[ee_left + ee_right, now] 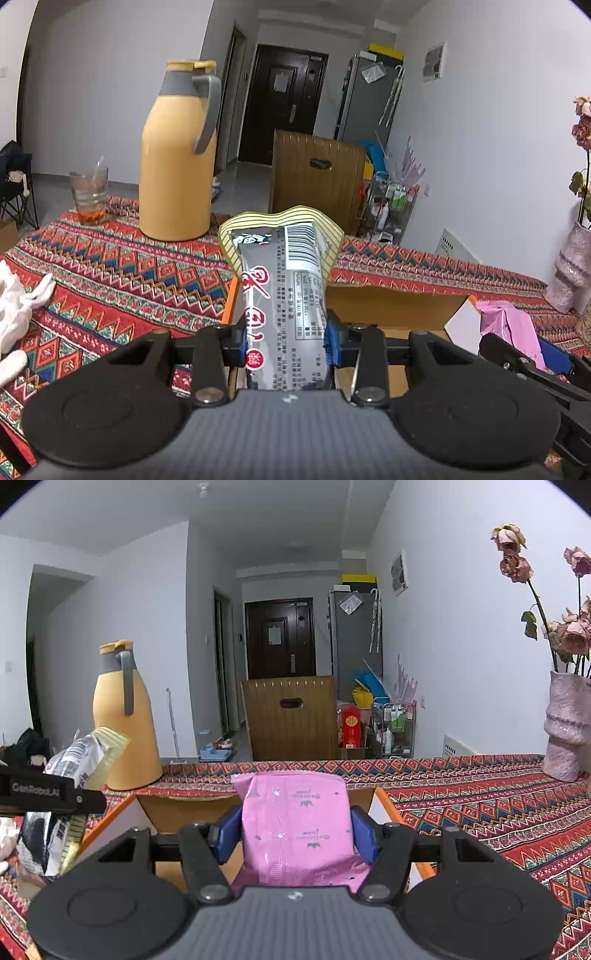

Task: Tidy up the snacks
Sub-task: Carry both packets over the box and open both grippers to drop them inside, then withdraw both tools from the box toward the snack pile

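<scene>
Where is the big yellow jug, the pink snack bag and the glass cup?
Tall yellow plastic jug with grey handle (177,177): left wrist view, middle of its body.
Pink foil snack bag (295,827): right wrist view, centre of its front.
Clear glass cup (89,195): left wrist view, its side wall.

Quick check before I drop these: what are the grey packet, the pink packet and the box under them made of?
Grey packet: glossy plastic film, judging by the glare and creases. Pink packet: thin plastic wrap, satin sheen, crumpled at the bottom. Box: brown corrugated cardboard by the look, matte, with orange-edged flaps.
</scene>
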`<state>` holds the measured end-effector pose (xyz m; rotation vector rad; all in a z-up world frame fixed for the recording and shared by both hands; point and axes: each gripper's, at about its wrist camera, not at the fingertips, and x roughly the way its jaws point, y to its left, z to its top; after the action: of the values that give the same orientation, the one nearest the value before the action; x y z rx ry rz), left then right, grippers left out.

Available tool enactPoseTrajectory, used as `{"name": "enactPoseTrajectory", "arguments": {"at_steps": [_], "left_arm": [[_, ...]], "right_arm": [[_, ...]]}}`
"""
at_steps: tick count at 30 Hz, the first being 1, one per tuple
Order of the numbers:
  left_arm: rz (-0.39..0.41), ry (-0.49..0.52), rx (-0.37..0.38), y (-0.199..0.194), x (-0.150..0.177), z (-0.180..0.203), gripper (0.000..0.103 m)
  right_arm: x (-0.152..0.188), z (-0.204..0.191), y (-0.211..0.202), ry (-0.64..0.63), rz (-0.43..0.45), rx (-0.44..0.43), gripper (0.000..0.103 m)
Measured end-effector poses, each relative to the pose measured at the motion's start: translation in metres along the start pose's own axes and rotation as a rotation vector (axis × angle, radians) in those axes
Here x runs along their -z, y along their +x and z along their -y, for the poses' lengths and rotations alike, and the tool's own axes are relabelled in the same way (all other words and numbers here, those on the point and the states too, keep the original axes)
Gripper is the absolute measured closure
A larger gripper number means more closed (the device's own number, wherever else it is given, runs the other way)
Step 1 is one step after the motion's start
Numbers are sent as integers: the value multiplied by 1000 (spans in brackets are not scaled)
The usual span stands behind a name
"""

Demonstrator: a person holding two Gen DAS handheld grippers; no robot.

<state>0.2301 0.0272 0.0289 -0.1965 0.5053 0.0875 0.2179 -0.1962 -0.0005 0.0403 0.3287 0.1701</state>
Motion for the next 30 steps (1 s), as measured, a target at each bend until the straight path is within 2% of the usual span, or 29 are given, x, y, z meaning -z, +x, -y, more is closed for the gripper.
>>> {"name": "enactPoseTrajectory", "arguments": {"at_steps": [12,13,16,17,19,20,21,23,30], "left_arm": [[-22,25,4,10,10,6,63],[-24,27,7,10,11,7,61],[-16,27,7,8,13,7,35],[-10,25,6,7,13,7,32],[0,17,8,5,12,4,20],[3,13,4,5,11,3,14],[14,10,-12,4,11,2,1],[41,7,-35,0,11,2,0],[53,19,-24,-6,12,5,0]], "right_arm": [[9,-4,9,-13,-42,10,42],[9,-4,10,-15,-49,9,41],[11,-5,12,-16,-78,12,40],[12,-5,12,-17,-80,13,38],[12,-2,9,0,-78,18,11],[12,0,8,8,-71,22,4],[11,2,6,17,-64,26,0],[11,5,3,34,-61,33,0],[11,8,3,51,-73,38,0]]}}
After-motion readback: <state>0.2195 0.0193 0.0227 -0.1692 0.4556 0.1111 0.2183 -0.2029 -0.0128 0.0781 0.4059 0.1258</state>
